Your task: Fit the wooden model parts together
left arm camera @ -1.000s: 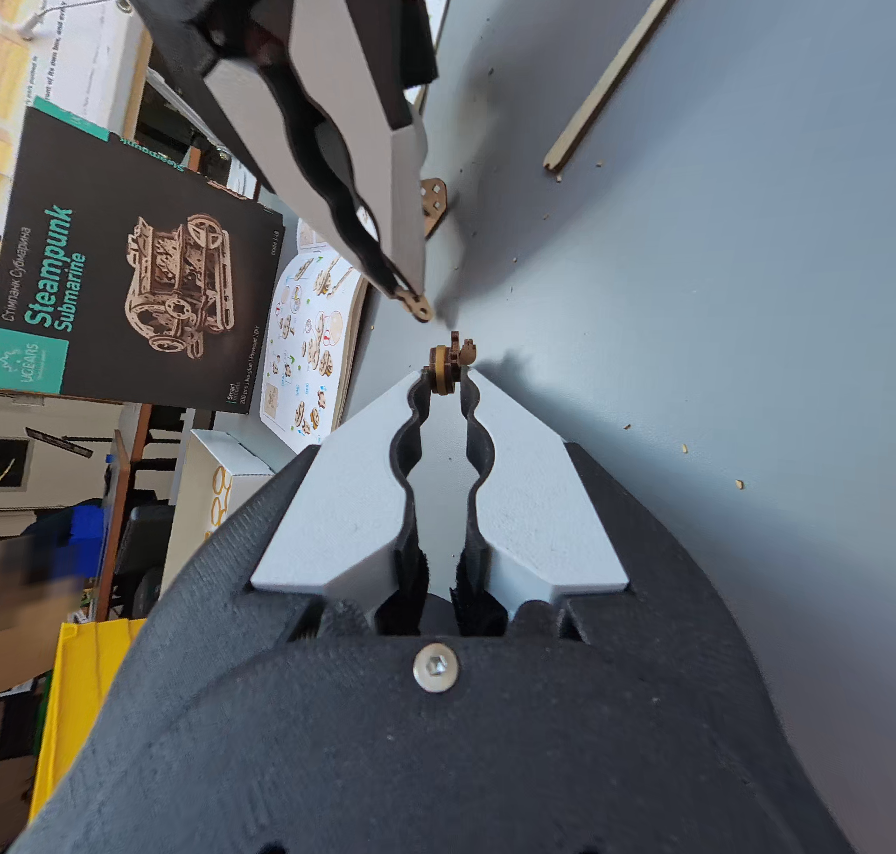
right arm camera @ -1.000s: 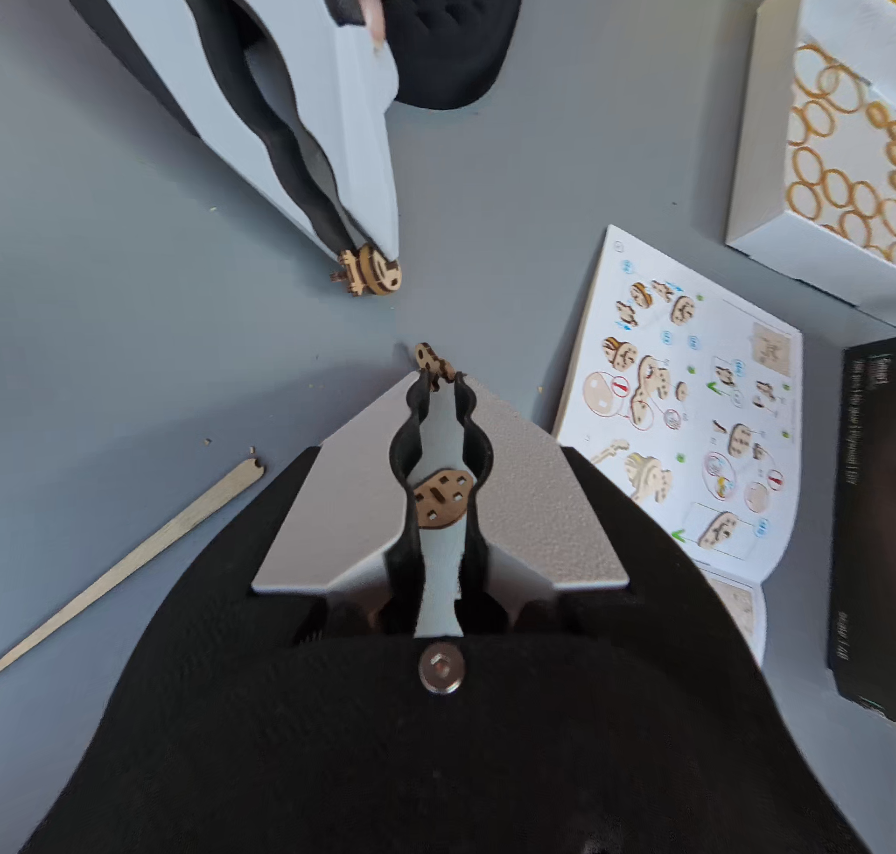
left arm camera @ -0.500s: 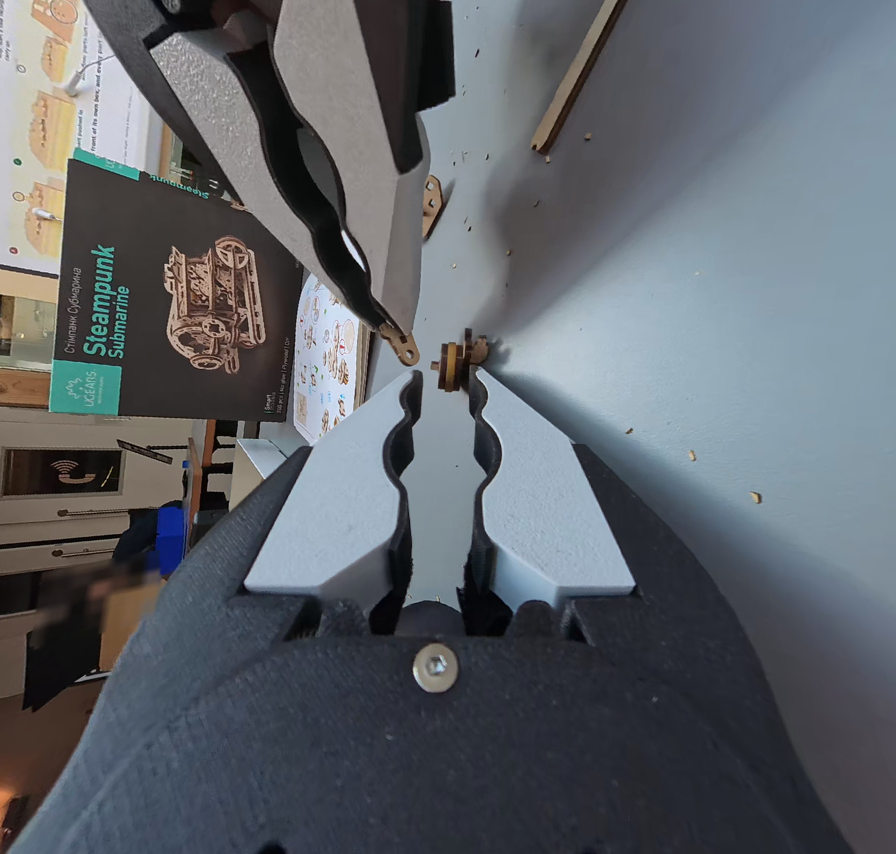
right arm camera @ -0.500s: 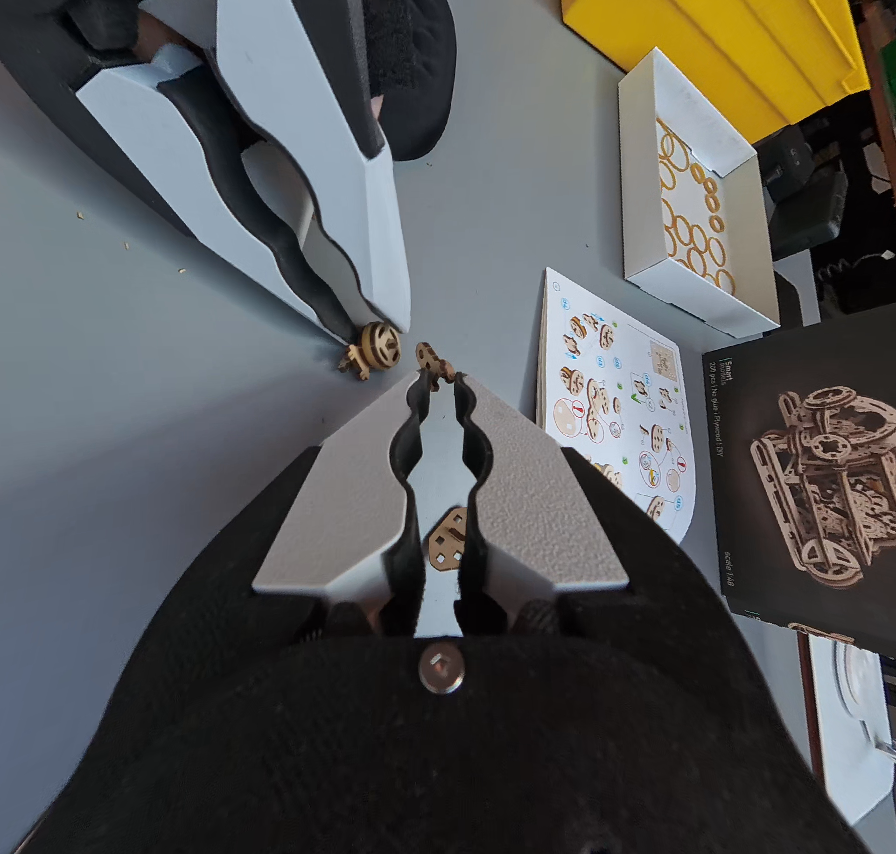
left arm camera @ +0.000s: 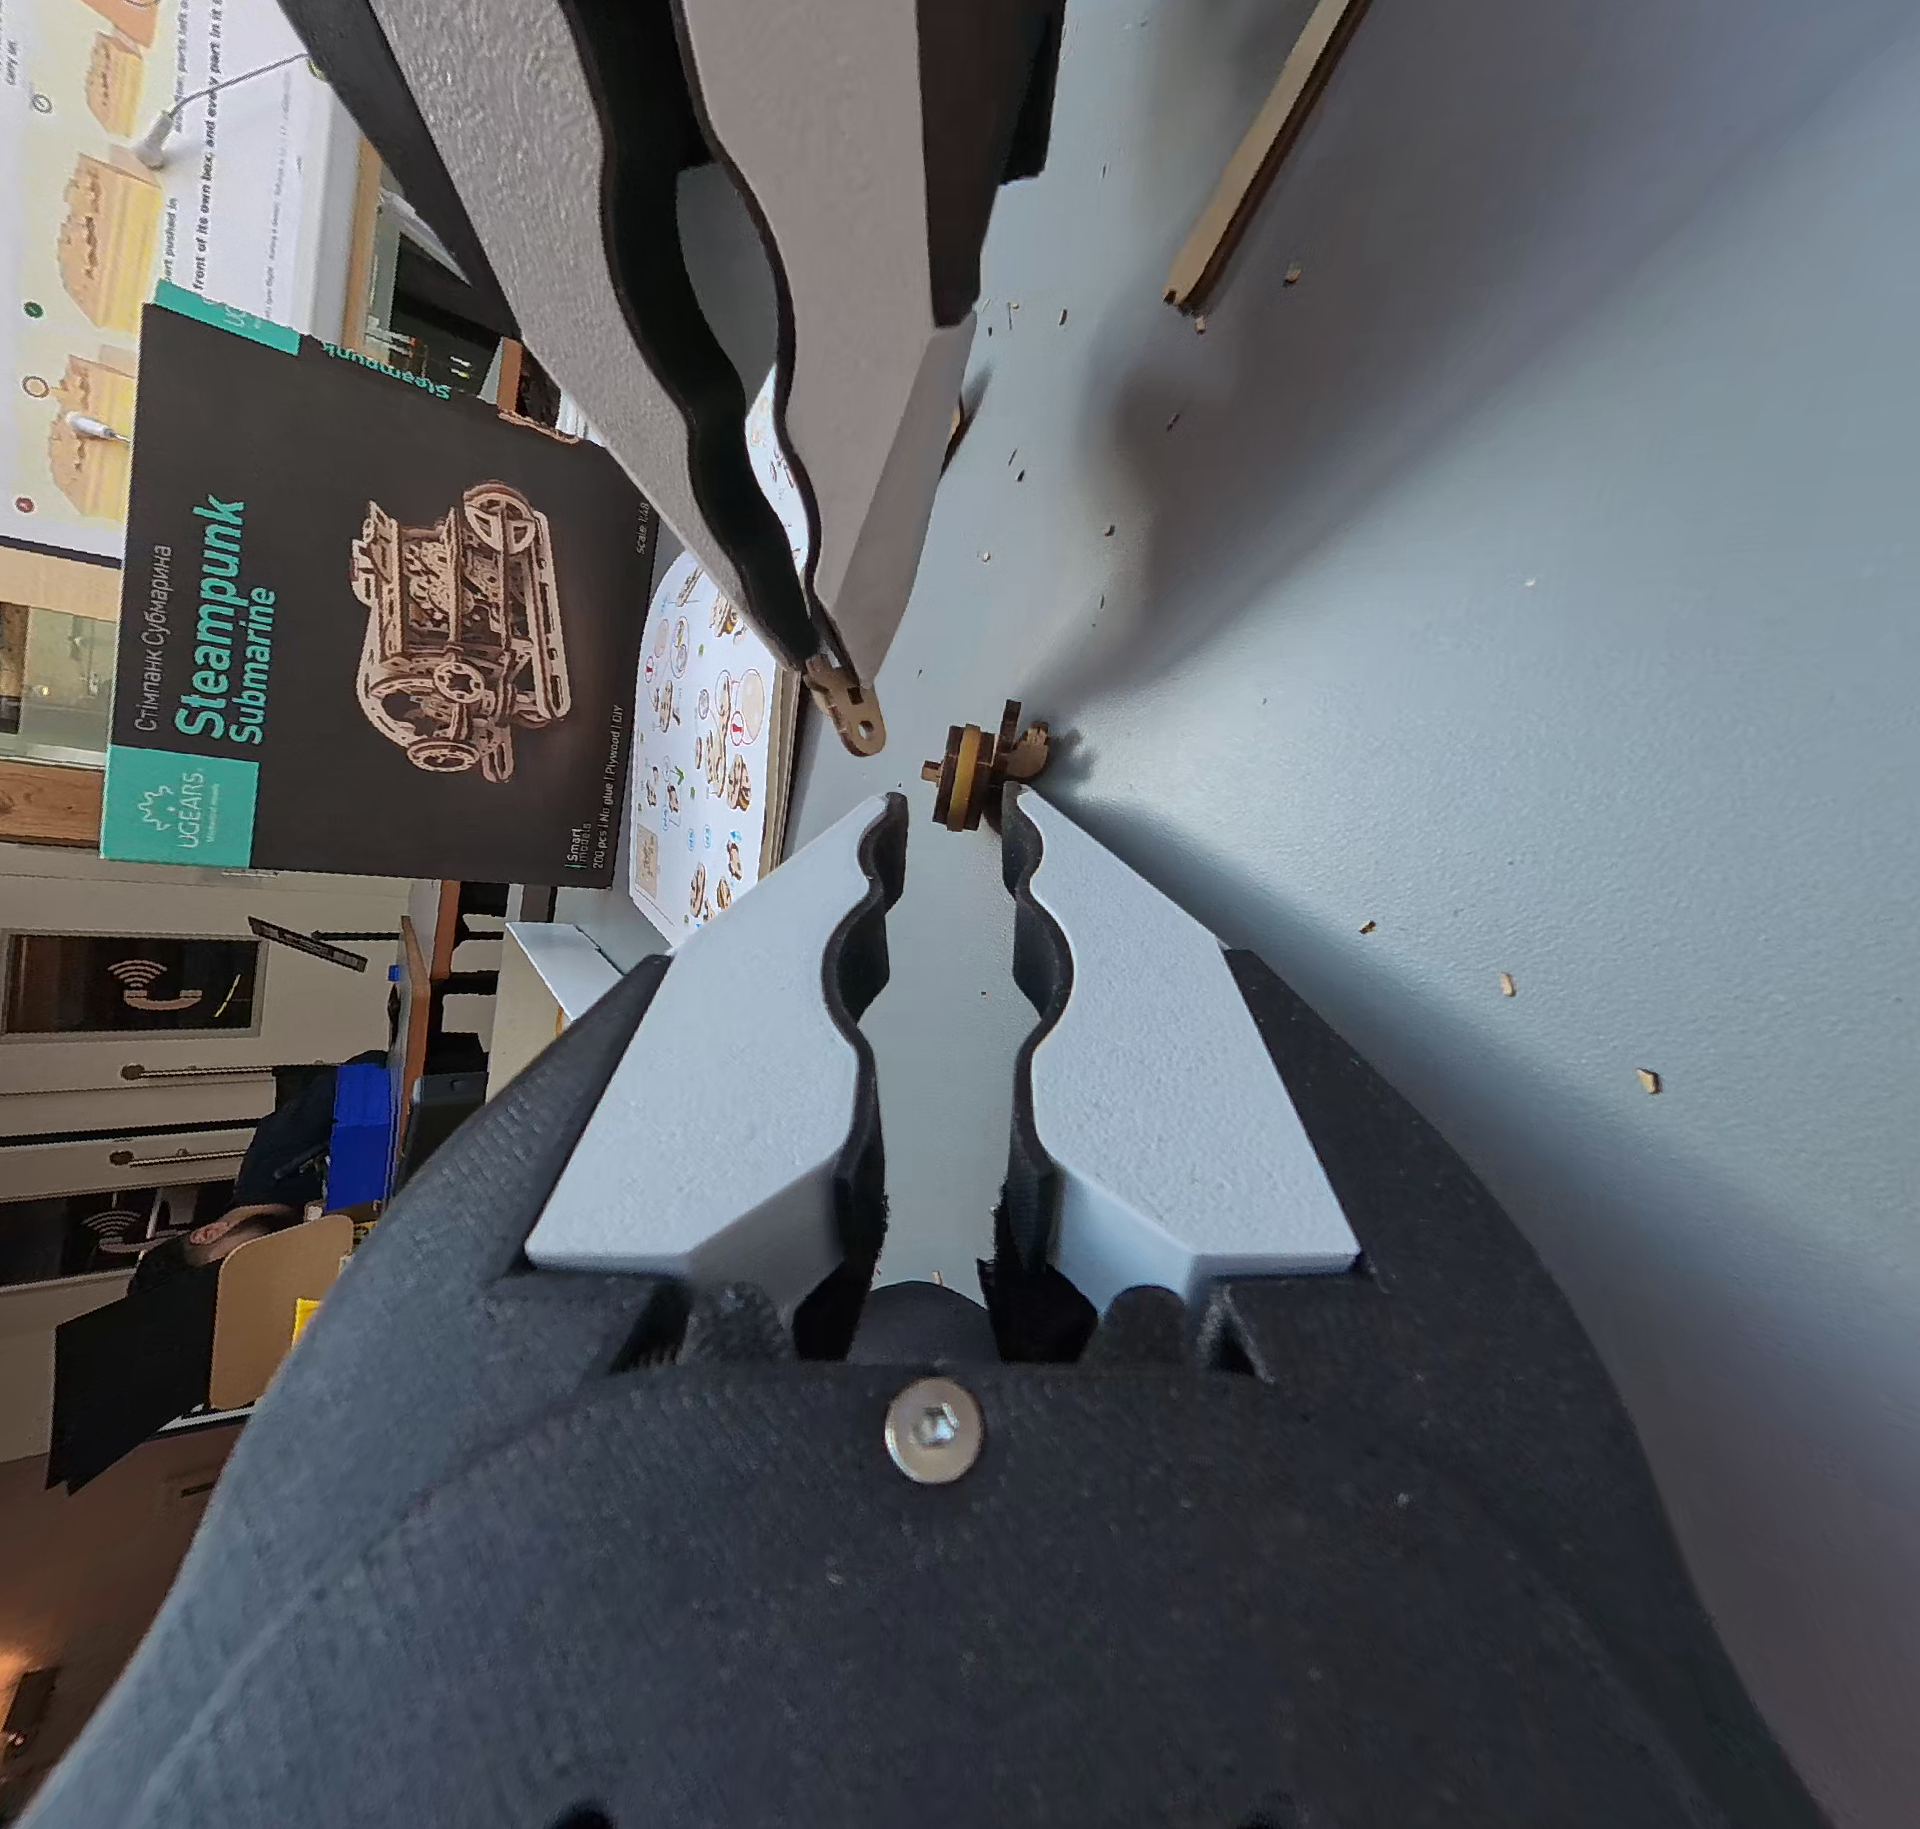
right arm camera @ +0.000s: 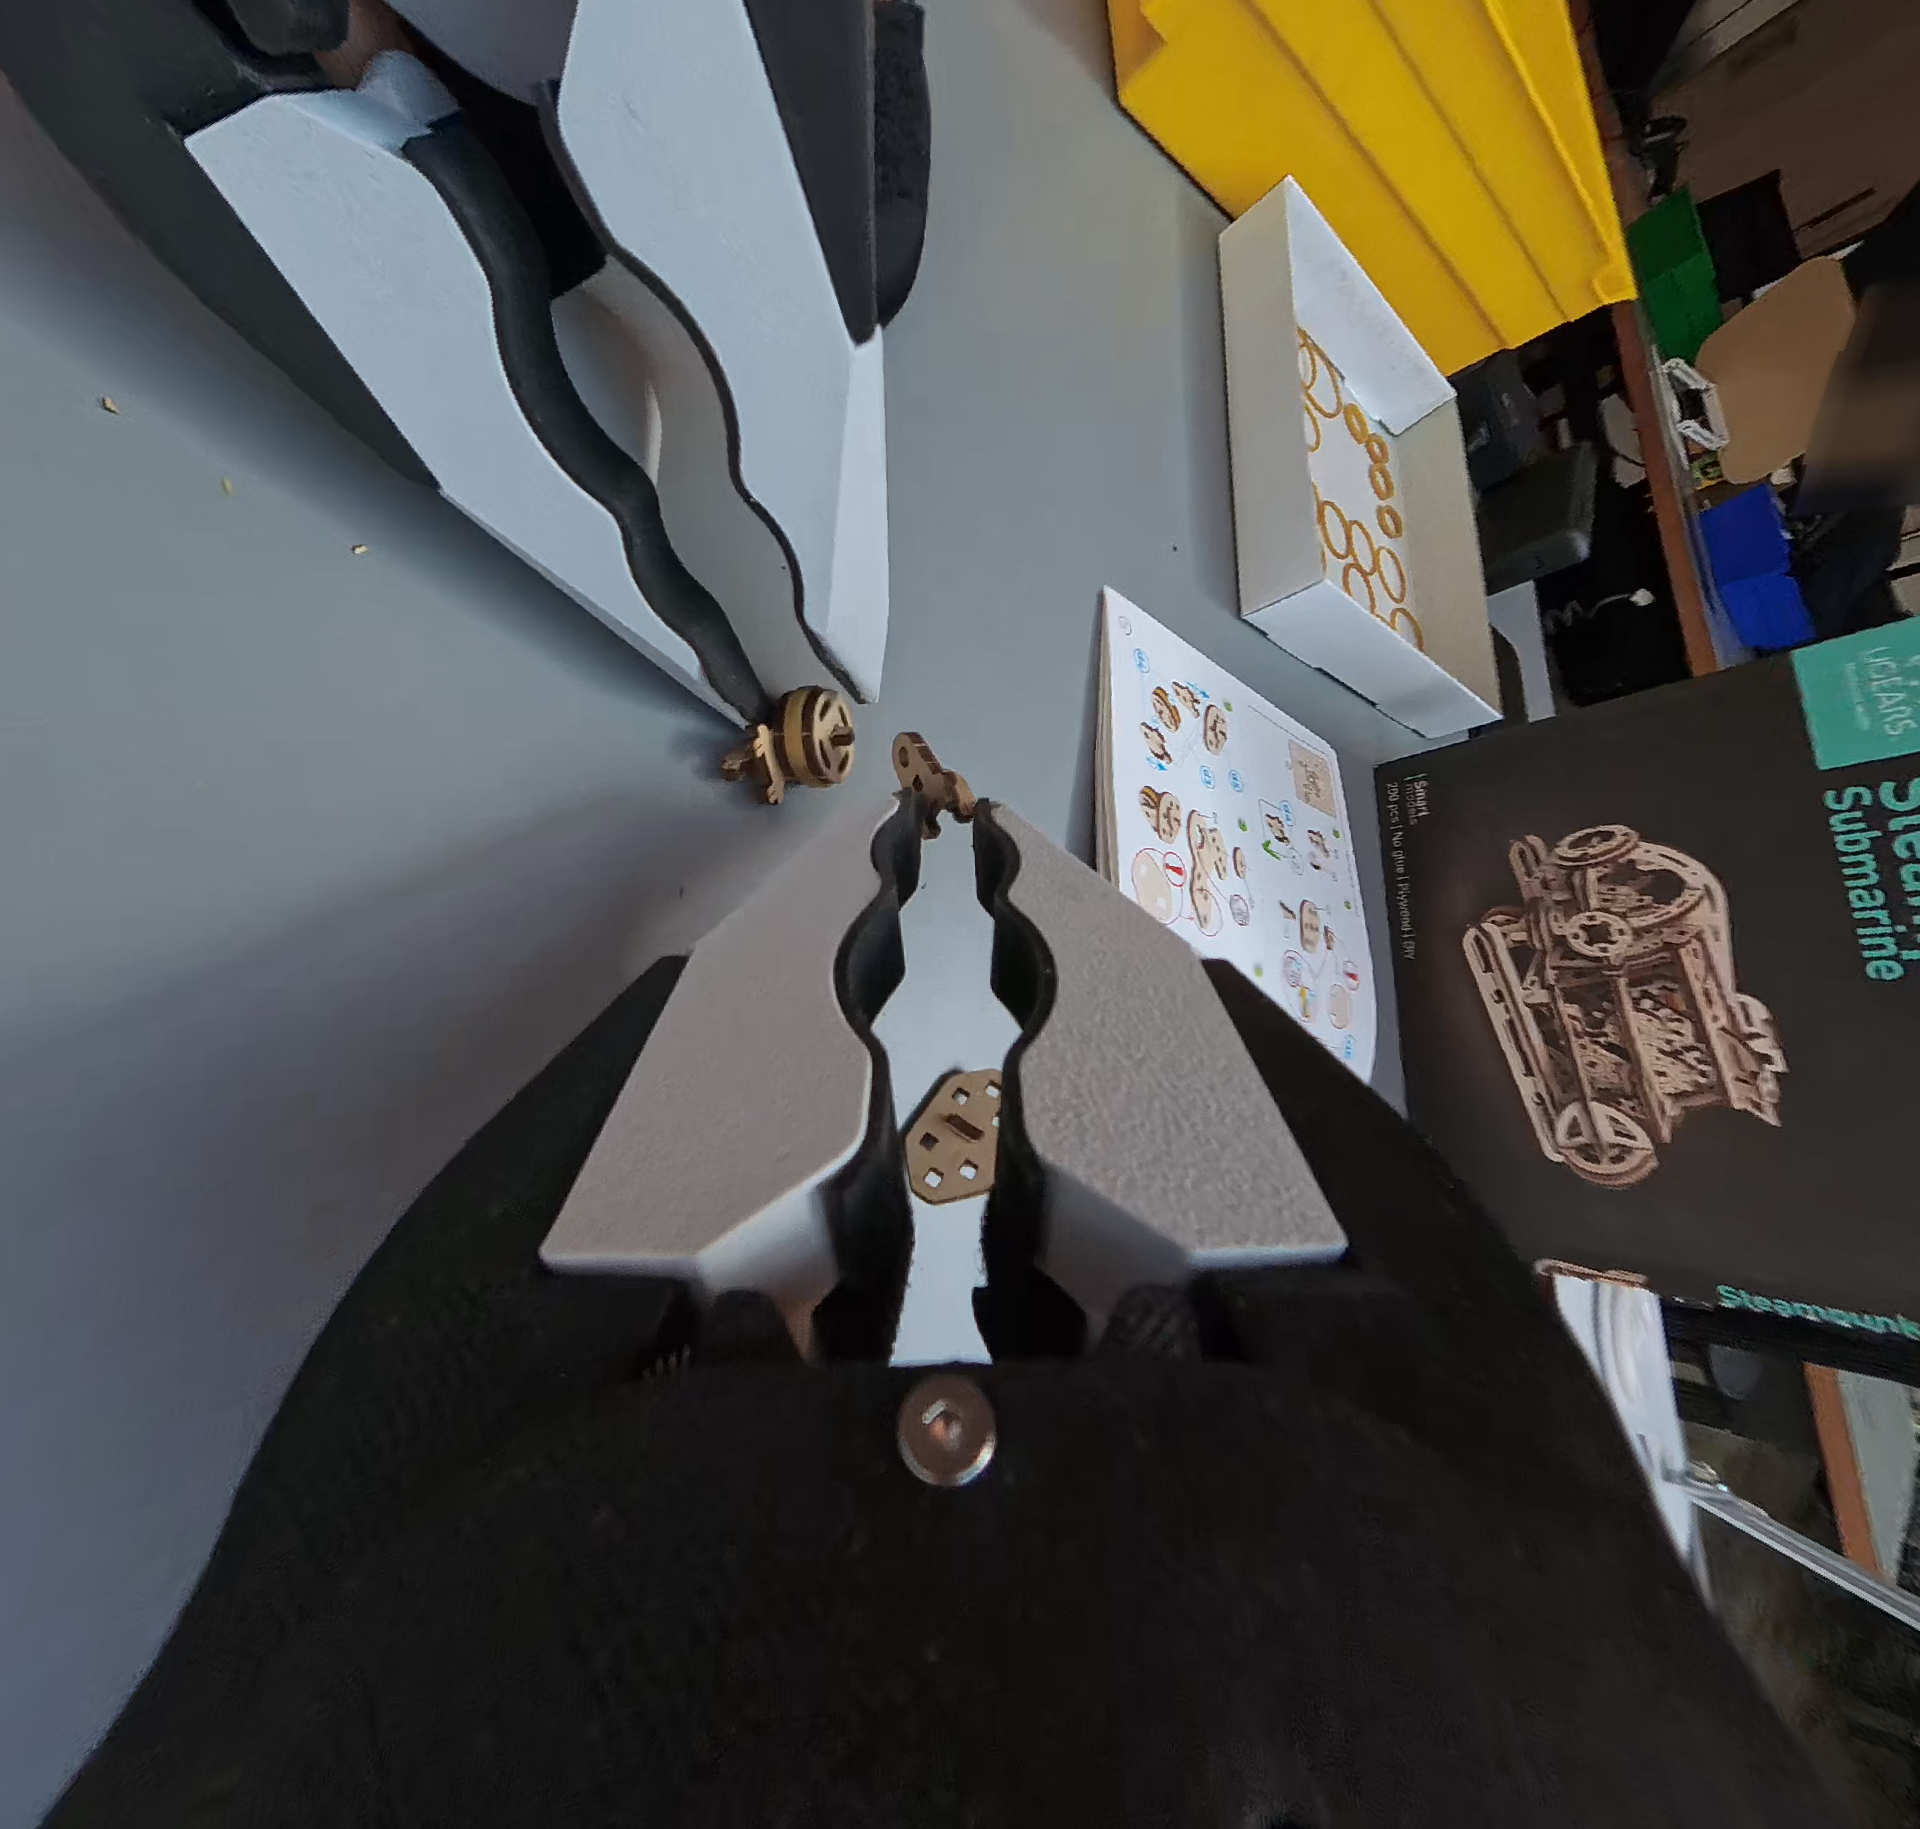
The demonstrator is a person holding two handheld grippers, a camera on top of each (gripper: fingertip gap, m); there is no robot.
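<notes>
Left wrist view has the left gripper point(left arm camera: 953, 800) with its jaws parted, and the small round wooden wheel assembly with a little toothed bit on one side point(left arm camera: 971, 759) sits right at the fingertips, resting on the grey table point(left arm camera: 1507, 740). It looks like it's in the gap just past the tips rather than clamped, though the right-hand fingertip is practically touching it. Just beside it, up and to the left, the right gripper point(left arm camera: 831, 662) comes in from the top with its jaws closed on a small flat wooden link piece with a hole in its end point(left arm camera: 854, 709). The link and the wheel assembly are close but apart.

From the right wrist view it's the same story: right gripper point(right arm camera: 940, 811) pinching the link piece point(right arm camera: 928, 766) at the very tips, the wheel assembly point(right arm camera: 800, 753) just to its left on the table under the left gripper point(right arm camera: 805, 693).

A flat wooden plate with square holes point(right arm camera: 954, 1135) lies on the table, seen through the gap between the right gripper's fingers.

As for writing: a black and teal model kit box point(left arm camera: 364, 595) with printed lettering and a picture of a wooden machine, and a white illustrated instruction booklet point(right arm camera: 1236, 844) next to it. A white cardboard box with ring patterns point(right arm camera: 1340, 460) and yellow bins point(right arm camera: 1351, 86) sit farther back. A thin wooden strip point(left arm camera: 1278, 117) lies off to the side.
</notes>
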